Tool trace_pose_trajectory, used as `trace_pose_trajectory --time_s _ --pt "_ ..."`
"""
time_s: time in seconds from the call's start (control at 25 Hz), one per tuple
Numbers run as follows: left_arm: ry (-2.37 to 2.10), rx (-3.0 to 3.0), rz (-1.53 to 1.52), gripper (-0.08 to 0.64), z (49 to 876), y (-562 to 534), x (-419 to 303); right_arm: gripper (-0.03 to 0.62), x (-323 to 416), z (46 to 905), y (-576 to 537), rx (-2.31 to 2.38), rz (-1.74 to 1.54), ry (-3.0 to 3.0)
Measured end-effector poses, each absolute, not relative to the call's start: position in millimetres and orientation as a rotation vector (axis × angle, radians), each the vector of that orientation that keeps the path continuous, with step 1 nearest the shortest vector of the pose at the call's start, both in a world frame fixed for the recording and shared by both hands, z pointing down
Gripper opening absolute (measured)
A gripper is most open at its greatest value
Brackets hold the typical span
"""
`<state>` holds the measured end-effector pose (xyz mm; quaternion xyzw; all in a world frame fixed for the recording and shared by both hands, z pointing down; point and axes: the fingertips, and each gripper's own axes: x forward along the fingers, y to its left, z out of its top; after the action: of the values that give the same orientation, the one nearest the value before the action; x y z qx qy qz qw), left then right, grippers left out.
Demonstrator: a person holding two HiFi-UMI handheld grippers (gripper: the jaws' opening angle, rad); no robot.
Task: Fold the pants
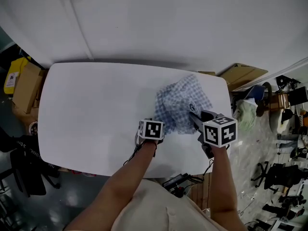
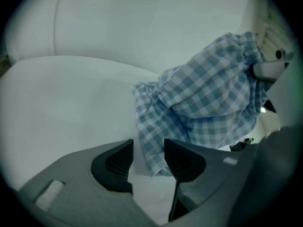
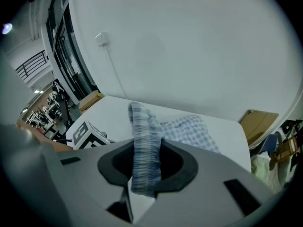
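The pants [image 1: 180,102] bunch at three o'clock on the table [image 1: 86,114]; the right gripper [image 3: 144,169] pinches their waistband [image 3: 142,126]. The left gripper [image 2: 148,159], jaws wide, should bite deep on the cloth edge [image 2: 149,143] at twelve o'clock, seemingly untouched.

the pants [image 1: 180,102] — blue-and-white check. the table [image 1: 96,114] is plain white; at nine o'clock, a brown cardboard box [image 1: 26,88].

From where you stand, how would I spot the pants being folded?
Look at the white table; toward its right end lies a crumpled heap, the pants. It is the only cloth there, blue-and-white checked, with one gathered band pinched in the right gripper.
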<state>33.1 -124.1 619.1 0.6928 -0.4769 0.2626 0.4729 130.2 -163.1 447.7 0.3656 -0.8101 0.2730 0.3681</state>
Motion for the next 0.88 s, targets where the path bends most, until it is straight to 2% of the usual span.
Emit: trace_pose_trajectory --time_s 0.4,0.44,0.52,0.88 --pt "-1.302 1.802 0.944 0.208 622.4 -124.1 50.8 0.103 133.3 448.8 -171.9 0.900 0.691 -2.104" --pt "-1.290 1.817 0.959 0.172 623.2 -124.5 55.2 0.103 133.1 449.3 -172.2 0.898 0.692 -2.105" --pt "-1.250 1.809 0.925 0.057 624.5 -124.4 62.6 0.103 133.4 449.7 -172.4 0.897 0.695 -2.105" --pt "-1.071 1.798 0.607 0.046 593.8 -117.3 28.0 0.103 139.4 438.0 -172.1 0.901 0.718 -2.119"
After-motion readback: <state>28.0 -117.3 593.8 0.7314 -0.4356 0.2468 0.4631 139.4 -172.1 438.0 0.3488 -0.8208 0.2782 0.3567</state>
